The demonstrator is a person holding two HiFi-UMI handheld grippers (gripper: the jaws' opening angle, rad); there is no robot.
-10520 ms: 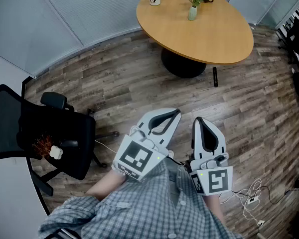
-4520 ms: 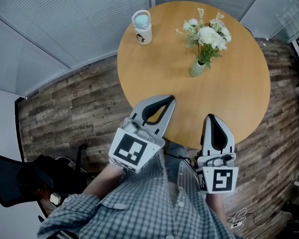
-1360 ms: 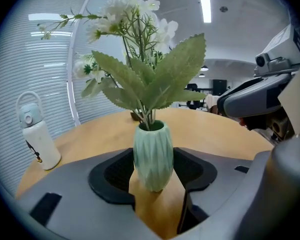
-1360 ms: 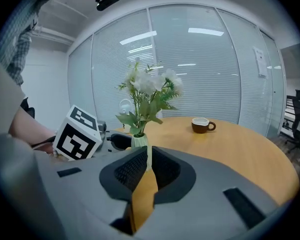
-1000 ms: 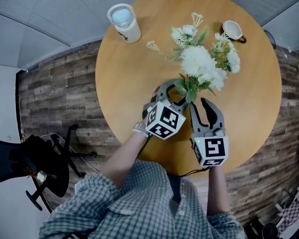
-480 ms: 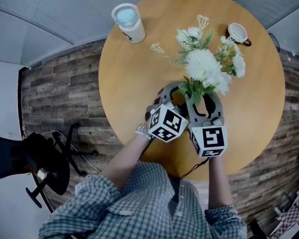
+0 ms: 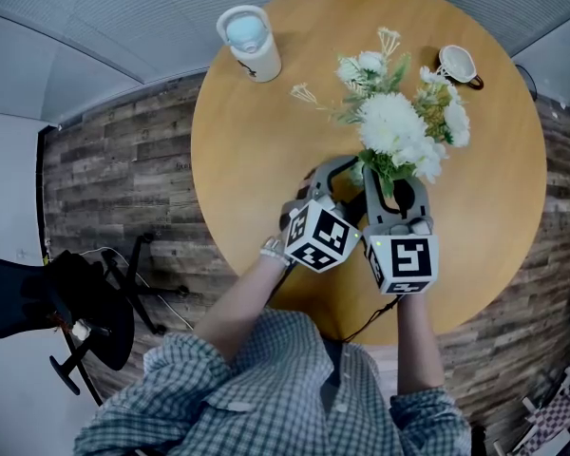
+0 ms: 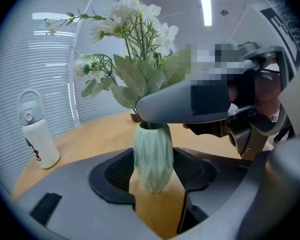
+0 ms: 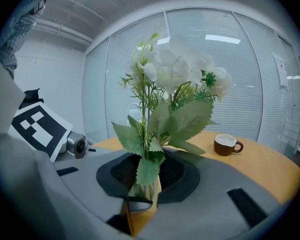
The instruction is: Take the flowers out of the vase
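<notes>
Head view: left gripper (image 7: 342, 183) and right gripper (image 7: 396, 186) sit side by side on the table (image 7: 266, 141), both tucked under the flowers (image 7: 394, 126).

Left gripper view — its pads clamp the green vase (image 8: 152, 156) from both sides; the vase stands upright between them.

Right gripper view — jaws have just been closing on the stems (image 9: 149, 114) just above the vase mouth; pads look pressed onto stems and leaves.

Progress: vase braced, stems apparently taken. Lift-out not yet done; the flowers sit in the vase.
</notes>
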